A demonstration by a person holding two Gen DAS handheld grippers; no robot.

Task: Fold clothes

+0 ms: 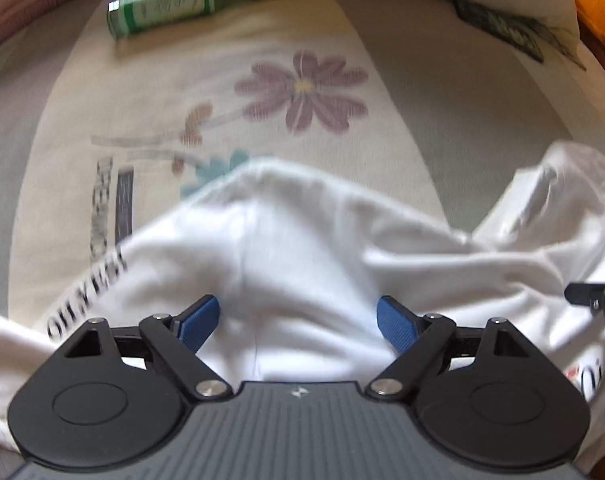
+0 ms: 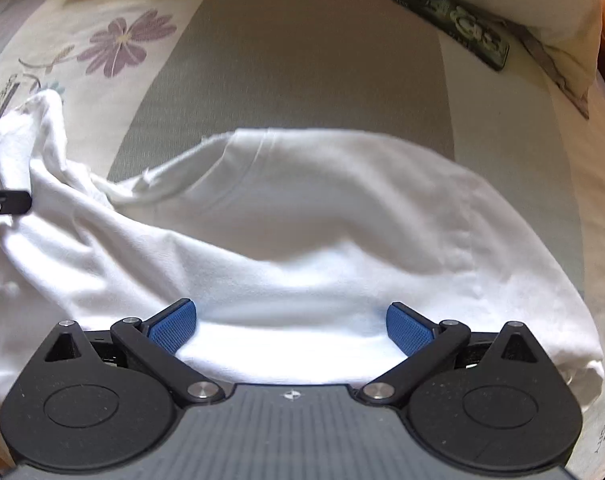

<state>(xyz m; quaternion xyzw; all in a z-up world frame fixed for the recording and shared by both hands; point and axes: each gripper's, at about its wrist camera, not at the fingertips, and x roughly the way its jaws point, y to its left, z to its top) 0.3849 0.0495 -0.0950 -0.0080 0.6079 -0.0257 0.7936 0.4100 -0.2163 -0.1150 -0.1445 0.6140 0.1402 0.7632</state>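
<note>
The left gripper [image 1: 298, 322] and right gripper [image 2: 292, 326] are held released, jaws spread over a crumpled white T-shirt [image 2: 302, 240] filling the lower frame, spread on a floral bedsheet [image 1: 230, 92]; a green box [image 1: 162, 8] is seen upper left

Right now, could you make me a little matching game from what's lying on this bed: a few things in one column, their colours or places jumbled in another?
Things:
1. T-shirt
2. box
3. printed flower
4. left gripper

Descriptions:
A. purple petals, yellow centre
B. green and white, lying at the far side of the bedsheet
C. white, crumpled, with black lettering
D. blue pads apart, above the white cloth

Pairs: 1-C, 2-B, 3-A, 4-D
</note>
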